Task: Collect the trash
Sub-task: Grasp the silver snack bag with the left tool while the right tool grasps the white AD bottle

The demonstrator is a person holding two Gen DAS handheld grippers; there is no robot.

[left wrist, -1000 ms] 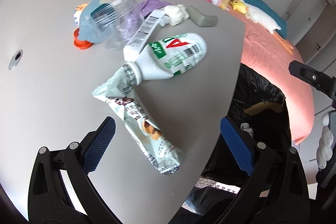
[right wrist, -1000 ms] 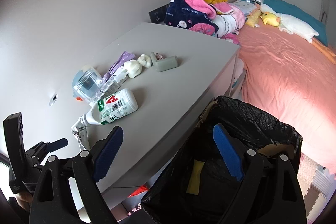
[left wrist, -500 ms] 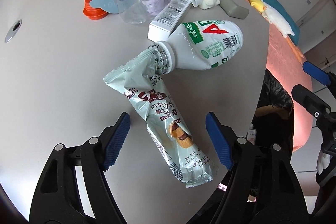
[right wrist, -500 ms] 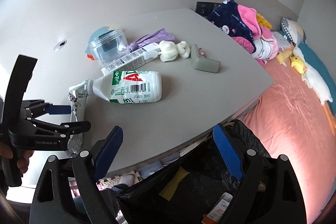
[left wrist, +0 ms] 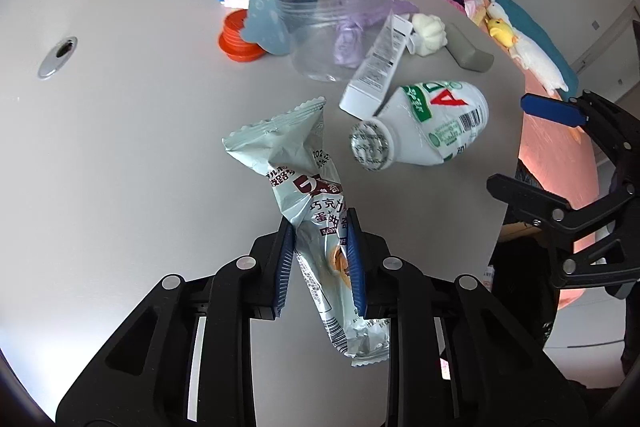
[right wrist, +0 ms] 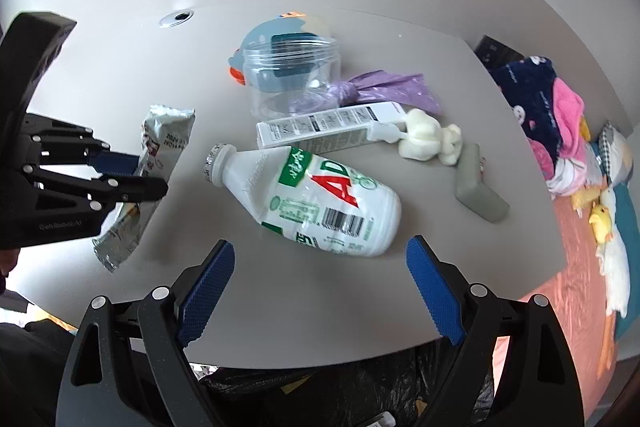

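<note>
Trash pickup under way on a grey table (left wrist: 120,147): the left gripper (left wrist: 320,263) is closing on a crumpled snack wrapper (left wrist: 308,195), its blue pads (left wrist: 285,259) now pressed against the foil on both sides. A second ago those jaws stood wide apart with the wrapper lying flat between and beyond them; since then the gripper has come in over it and pinched its lower half, and the upper end of the wrapper now stands up off the table. The first piece looks secured and ready to be carried to the black bin bag (right wrist: 360,391) at the table's near edge.

The right gripper (right wrist: 320,291) has swung away from the bag and now faces the table, its jaws wide and empty, framing a white drink bottle (right wrist: 312,203) that lies on its side. That bottle seems the likely next piece. Behind it lie a long white box (right wrist: 328,131), a clear jar (right wrist: 292,83), a purple bag (right wrist: 384,89), an orange lid (left wrist: 240,43) and a grey block (right wrist: 478,191), all untouched
</note>
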